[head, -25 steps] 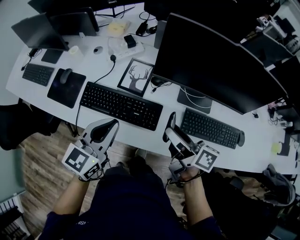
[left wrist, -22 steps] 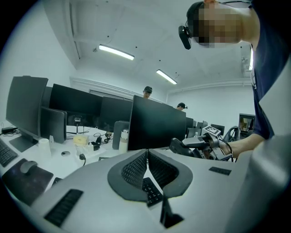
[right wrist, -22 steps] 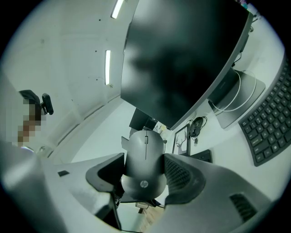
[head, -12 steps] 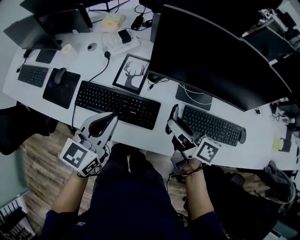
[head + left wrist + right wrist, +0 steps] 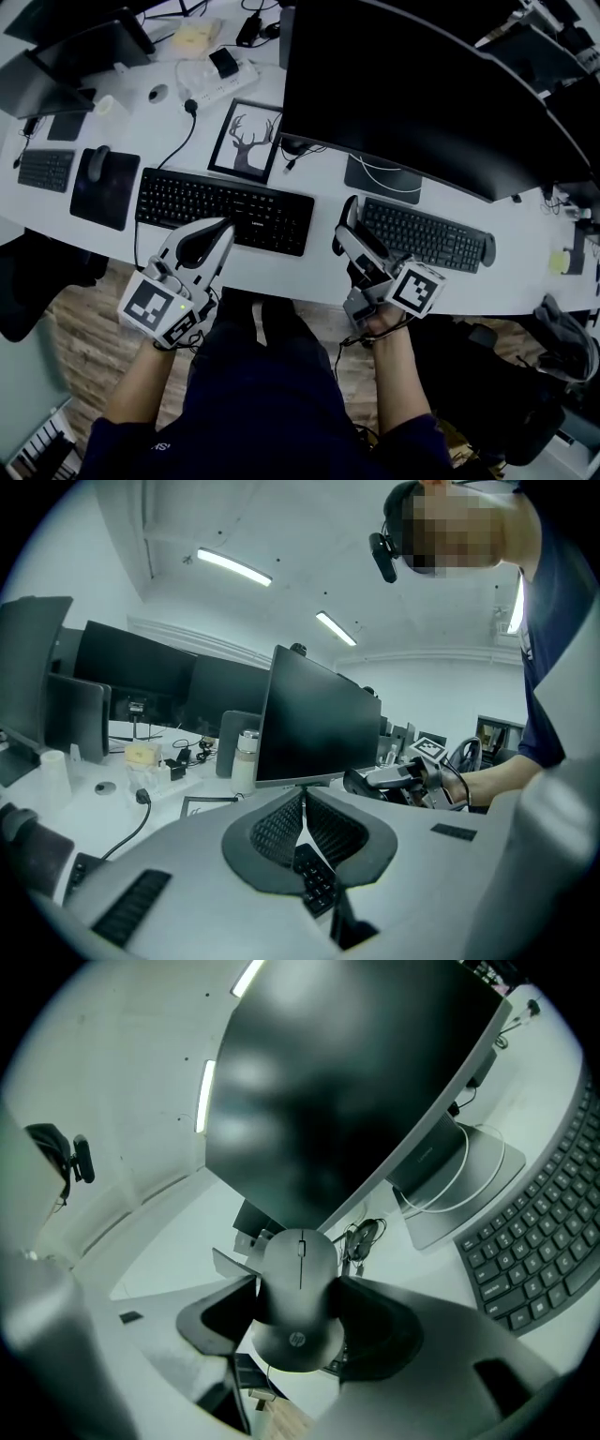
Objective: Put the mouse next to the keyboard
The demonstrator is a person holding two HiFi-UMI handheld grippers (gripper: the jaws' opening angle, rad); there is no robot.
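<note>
Gripping the mouse (image 5: 298, 1279), the right gripper (image 5: 343, 230) half hides it just beside the keyboard (image 5: 422, 246); the left gripper (image 5: 302, 803) is closed and empty.

The dark grey mouse (image 5: 298, 1274), wheel side up, is clamped between the jaws of the right gripper (image 5: 298, 1296), its nose pointing out beyond the tips. The black keyboard (image 5: 539, 1241) lies flat just right of those jaws.

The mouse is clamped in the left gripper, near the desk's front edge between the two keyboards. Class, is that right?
No. The mouse is clamped in the right gripper, not the left, as the right gripper view shows. It is near the front edge of the desk, between the two keyboards.
</note>
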